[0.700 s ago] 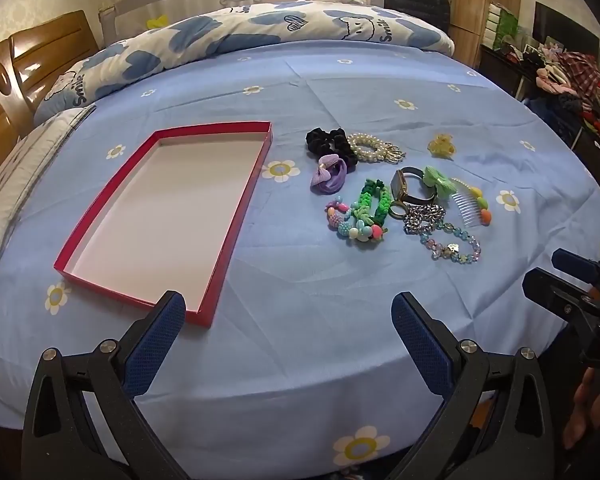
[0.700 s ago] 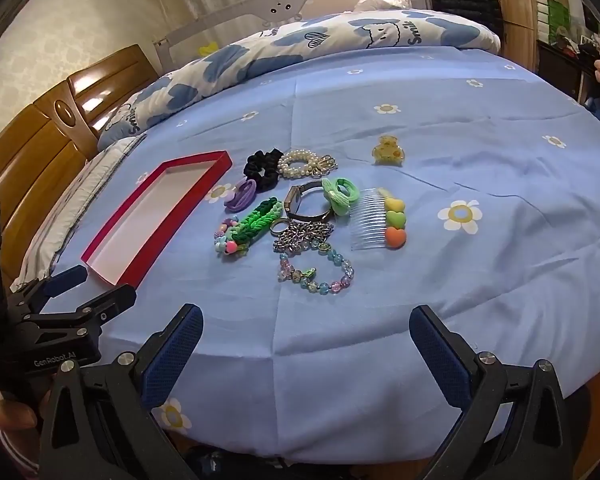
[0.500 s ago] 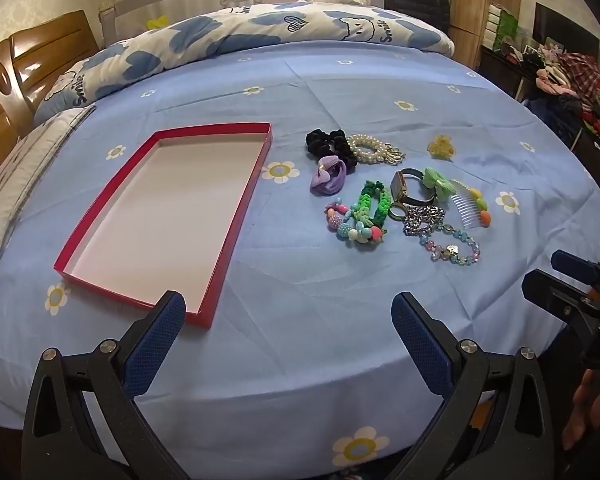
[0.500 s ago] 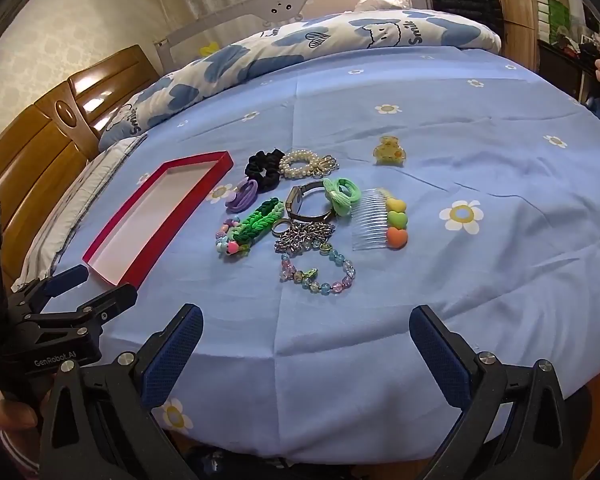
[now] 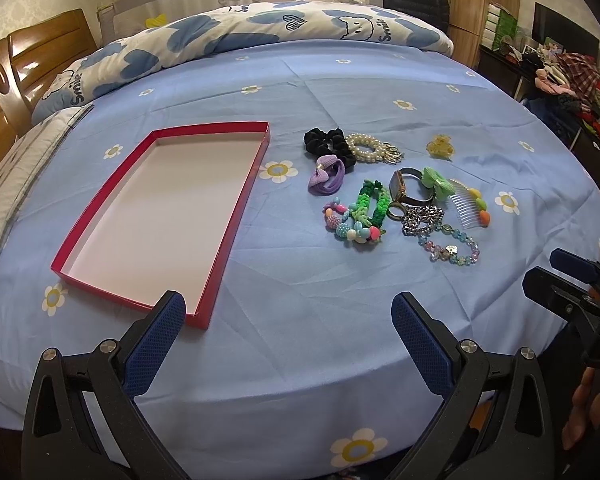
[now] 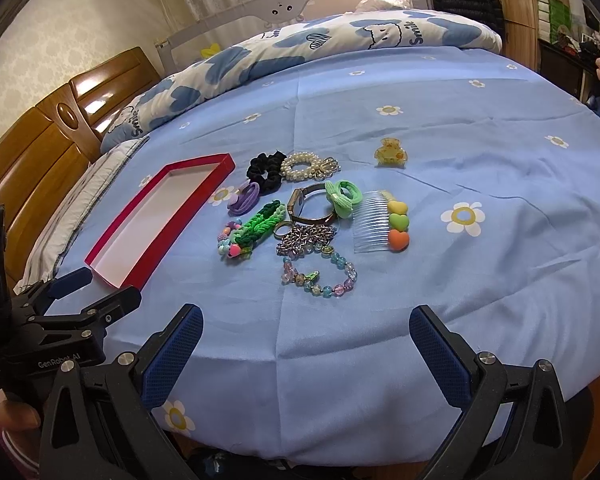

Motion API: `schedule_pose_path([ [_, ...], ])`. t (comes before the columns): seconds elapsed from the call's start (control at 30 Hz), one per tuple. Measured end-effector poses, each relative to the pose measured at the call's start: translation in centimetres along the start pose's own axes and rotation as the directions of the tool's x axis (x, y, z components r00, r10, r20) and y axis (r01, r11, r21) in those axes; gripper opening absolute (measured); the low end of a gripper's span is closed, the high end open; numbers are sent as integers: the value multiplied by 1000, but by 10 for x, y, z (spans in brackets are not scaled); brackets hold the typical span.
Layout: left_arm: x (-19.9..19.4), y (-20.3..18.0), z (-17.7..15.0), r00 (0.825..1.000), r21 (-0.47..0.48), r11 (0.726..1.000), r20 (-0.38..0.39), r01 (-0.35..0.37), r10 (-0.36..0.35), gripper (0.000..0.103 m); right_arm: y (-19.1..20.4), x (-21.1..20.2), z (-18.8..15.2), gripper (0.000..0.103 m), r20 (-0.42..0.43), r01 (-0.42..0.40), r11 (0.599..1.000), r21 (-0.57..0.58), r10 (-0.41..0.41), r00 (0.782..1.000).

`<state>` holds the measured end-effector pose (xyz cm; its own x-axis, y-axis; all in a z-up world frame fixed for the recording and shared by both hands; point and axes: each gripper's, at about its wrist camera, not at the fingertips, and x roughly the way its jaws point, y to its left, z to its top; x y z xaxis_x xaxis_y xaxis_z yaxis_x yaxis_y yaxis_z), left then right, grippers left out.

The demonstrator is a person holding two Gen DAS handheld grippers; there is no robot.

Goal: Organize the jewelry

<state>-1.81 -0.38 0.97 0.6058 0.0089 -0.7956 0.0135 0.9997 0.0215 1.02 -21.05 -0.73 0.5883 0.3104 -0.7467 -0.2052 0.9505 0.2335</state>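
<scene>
A shallow red box (image 5: 236, 216) (image 6: 204, 190) with a white inside lies empty on the blue flowered sheet. Right of it sits a cluster of jewelry: black scrunchie (image 5: 328, 144), pearl bracelet (image 5: 370, 148), purple hair tie (image 5: 326, 178), green braided band (image 5: 370, 202), watch (image 5: 404, 190), metal chain (image 5: 420, 220), glass bead bracelet (image 6: 320, 276), clear comb with hearts (image 6: 380, 222), yellow bear clip (image 6: 390, 153). My left gripper (image 5: 288, 320) is open near the bed's front edge by the box's corner. My right gripper (image 6: 306, 332) is open below the bead bracelet. Both hold nothing.
A rolled blue-and-white quilt (image 5: 260, 36) lies along the far side of the bed. A wooden headboard (image 6: 40, 136) stands at the left. Cluttered shelves (image 5: 560, 76) are at the right. A person's fingers (image 5: 580, 400) show at the frame edges.
</scene>
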Motion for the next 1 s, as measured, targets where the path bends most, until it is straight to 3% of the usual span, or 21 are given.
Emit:
schedule_pose_path([
  [0.63, 11, 2, 4, 999, -7, 999, -21, 32, -33, 103, -7, 2, 3, 103, 26, -48, 998, 30, 47, 999],
  [0.9, 21, 2, 18, 998, -7, 998, -23, 66, -67, 103, -18, 11, 9, 102, -23, 45, 999, -9, -45, 999],
  [1.0, 26, 2, 23, 996, -10, 997, -26, 81, -81, 103, -24, 15, 13, 102, -14, 41, 999, -4, -41, 999],
])
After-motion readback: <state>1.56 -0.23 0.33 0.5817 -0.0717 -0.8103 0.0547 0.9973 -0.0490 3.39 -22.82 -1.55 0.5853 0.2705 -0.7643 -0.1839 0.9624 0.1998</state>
